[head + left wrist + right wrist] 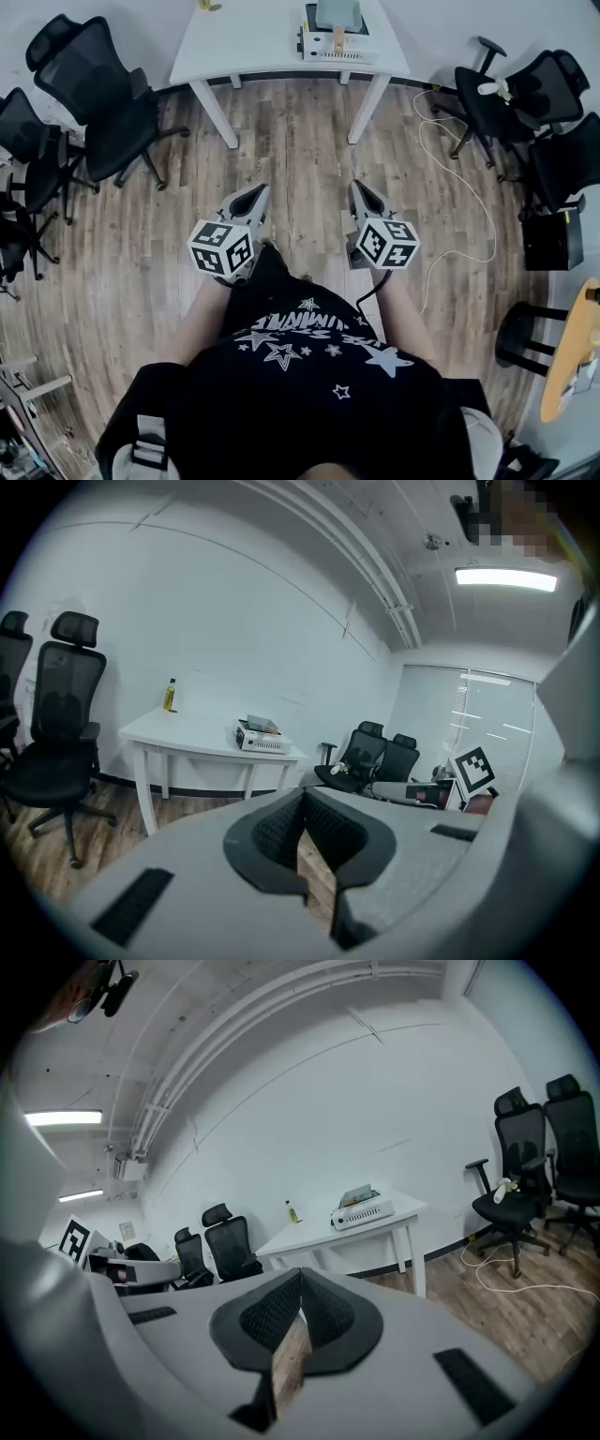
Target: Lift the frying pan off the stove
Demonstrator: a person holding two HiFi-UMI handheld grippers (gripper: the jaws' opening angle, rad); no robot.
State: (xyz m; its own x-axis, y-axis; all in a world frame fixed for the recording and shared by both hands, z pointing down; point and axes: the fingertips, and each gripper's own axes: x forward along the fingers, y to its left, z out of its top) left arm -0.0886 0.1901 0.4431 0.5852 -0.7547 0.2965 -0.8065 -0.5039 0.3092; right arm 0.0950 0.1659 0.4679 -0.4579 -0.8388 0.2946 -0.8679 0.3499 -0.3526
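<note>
Both tools are held in front of the person's waist, well short of the work. The left gripper (pixel 256 194) has its jaws pressed together with nothing between them, and the right gripper (pixel 360 188) is likewise closed and empty; each gripper's own view shows only floorboards through the slit between its pads. The stove (pixel 337 45) sits on the white table (pixel 253 37) across the room, toward the table's right end and close to the edge facing the person. The grey shape on top of it is most likely the frying pan (pixel 337 13). The step in hand looks like the approach, so the task has hardly begun. To do it well, I would walk up square to that near edge, open one gripper's jaws before reaching, and find the handle first. Grip it close to the pan body so the pan does not tip, then lift straight up, keeping the other gripper free to steady the stove if it shifts. The loose cable (pixel 441 159) on the floor to the right is worth stepping around. Much is unclear from here. The pan is cut by the top edge of the head view, and its handle cannot be made out in any view. Both gripper views show the stove only small, and a yellow bottle (pixel 170 695) stands near the table's back left corner.
</note>
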